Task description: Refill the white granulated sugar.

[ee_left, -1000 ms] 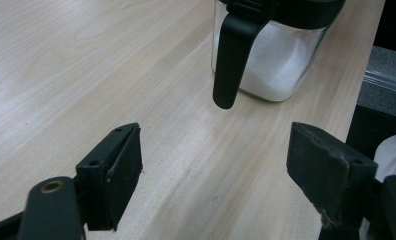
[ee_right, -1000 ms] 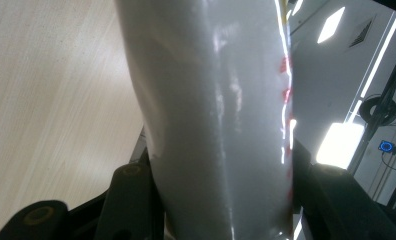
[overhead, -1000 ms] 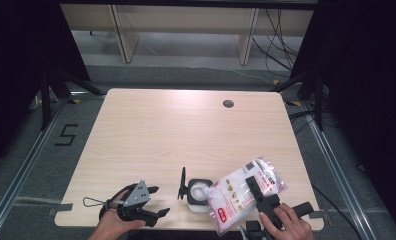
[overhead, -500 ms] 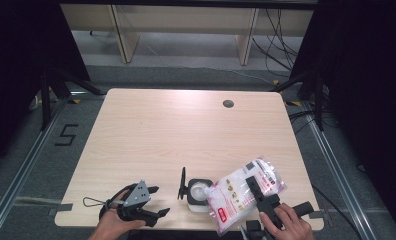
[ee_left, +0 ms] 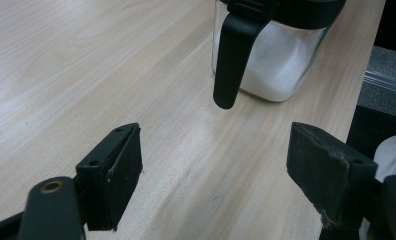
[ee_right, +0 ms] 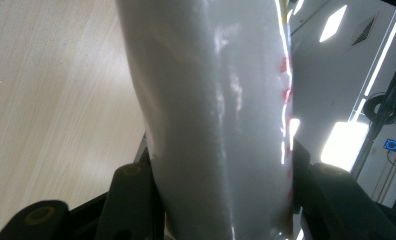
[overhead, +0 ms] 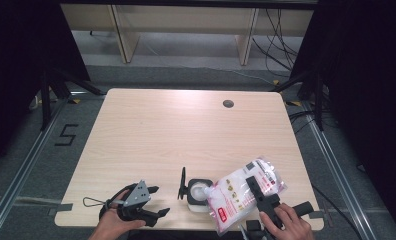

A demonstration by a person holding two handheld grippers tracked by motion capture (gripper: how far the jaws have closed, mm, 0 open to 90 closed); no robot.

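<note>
We see the left tongs (overhead: 156, 201) spread wide, holding nothing, low over the tabletop (overhead: 186, 130). The right tongs (overhead: 260, 191) clamp a white bag (overhead: 243, 192), tilted toward 11 o'clock. The clear jar (overhead: 197, 193) of white grains stands between them, at 3 o'clock from the left tongs.

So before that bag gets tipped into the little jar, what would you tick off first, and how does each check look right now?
1. Jar lid flipped open: ok, the black lid stands up at its left side.
2. Right claw has the bag: ok, its jaws squeeze both sides.
3. Bag mouth cut open: cannot tell.
4. Bag lined up over the jar: not ok; it overlaps the jar's right edge in the high view.
5. Left claw steadying the jar: not ok, open and short of it.
6. Room in the jar: cannot tell; white grains already inside.
</note>
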